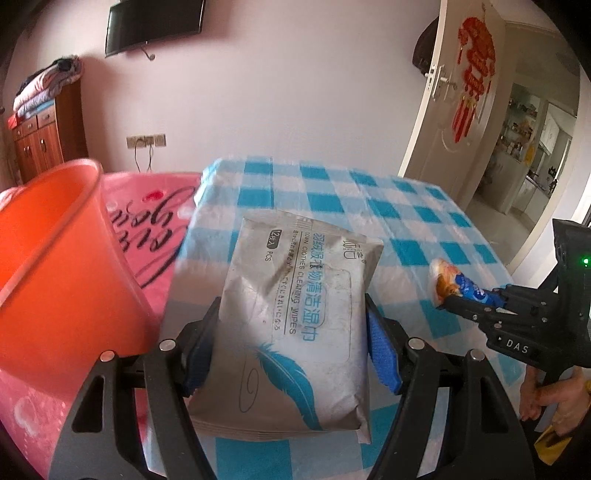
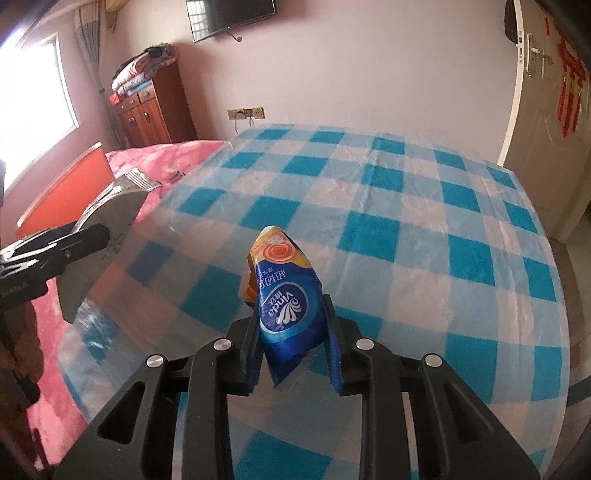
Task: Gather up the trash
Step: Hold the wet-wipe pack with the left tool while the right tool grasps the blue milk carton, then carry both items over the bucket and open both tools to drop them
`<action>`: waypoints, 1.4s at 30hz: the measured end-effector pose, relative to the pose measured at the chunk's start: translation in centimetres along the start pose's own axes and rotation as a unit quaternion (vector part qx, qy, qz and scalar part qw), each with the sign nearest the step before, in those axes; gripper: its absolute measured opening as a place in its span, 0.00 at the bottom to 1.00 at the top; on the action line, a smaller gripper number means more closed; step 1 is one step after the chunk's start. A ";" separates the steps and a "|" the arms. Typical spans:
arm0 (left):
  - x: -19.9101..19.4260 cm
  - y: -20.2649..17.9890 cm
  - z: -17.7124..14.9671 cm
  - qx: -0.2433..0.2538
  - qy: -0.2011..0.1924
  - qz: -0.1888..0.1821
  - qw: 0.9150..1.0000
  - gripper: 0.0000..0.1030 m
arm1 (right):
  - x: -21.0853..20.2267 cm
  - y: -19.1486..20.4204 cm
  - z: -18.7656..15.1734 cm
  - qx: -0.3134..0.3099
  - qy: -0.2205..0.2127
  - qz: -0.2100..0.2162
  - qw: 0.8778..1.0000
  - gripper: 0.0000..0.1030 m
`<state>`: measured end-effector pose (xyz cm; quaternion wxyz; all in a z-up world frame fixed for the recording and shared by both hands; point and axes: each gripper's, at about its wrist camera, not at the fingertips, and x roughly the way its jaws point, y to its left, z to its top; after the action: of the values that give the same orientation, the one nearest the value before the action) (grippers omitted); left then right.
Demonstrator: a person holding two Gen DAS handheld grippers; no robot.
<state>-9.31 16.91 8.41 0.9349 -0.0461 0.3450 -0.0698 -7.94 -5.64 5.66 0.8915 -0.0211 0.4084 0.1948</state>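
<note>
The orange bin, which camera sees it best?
The left wrist view shows the orange bin best: big and close at the left, its rim and wall plain. The right wrist view catches only a small orange slice at the far left, behind the silver wipes pack.

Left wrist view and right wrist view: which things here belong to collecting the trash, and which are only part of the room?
Belong to the job:
- silver wipes pack, held in the left gripper
- blue tissue wrapper, held in the right gripper
- orange bin

Just lying about:
- checked tablecloth
- pink blanket
- wooden cabinet
- wall television
- door
</note>
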 end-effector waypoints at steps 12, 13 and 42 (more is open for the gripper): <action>-4.8 3.5 3.9 -0.009 -0.065 0.062 0.996 0.69 | -0.8 4.9 5.6 0.001 -0.016 0.090 0.996 0.29; -5.2 3.9 4.2 -0.011 -0.069 0.066 0.995 0.69 | -0.8 5.6 6.2 -0.002 -0.016 0.100 0.995 0.29; -8.4 16.3 3.9 -0.117 -0.082 0.199 0.969 0.70 | 4.2 24.7 17.1 -0.113 -0.028 0.221 0.968 0.30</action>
<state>-11.54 34.45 14.54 0.9431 -0.0912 0.2750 0.1630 -2.16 21.91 16.93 0.8292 -0.0255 0.3531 0.4325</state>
